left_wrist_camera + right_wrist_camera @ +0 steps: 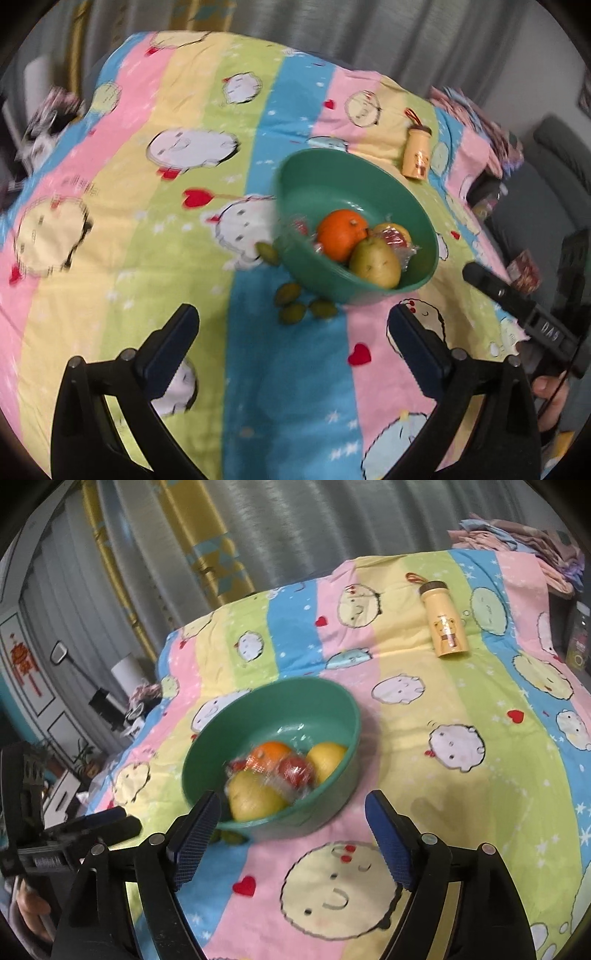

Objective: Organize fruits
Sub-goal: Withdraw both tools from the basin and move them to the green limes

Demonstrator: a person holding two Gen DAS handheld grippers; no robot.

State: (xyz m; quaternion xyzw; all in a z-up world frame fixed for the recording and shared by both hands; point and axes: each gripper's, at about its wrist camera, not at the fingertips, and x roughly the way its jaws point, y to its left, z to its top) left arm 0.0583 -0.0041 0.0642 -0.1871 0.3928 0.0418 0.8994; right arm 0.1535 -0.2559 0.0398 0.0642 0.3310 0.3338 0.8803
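Observation:
A green bowl [295,166] stands on the striped cartoon cloth and holds an orange [341,232], a pear [375,262] and red fruit in clear wrap [395,236]. Several small green fruits [323,308] lie loose on the cloth by the bowl's near side. My left gripper [292,312] is open just short of them, nothing between its pads. In the right wrist view the same bowl [273,686] shows the orange [273,749], a yellow fruit [327,758] and the pear [251,801]. My right gripper [292,799] is open at the bowl's near rim, holding nothing.
A yellow bottle [417,155] [445,622] lies on its side behind the bowl. Grey curtains hang beyond the table. Folded cloths [517,535] pile up at the far right corner, and a grey seat [554,166] stands to the right.

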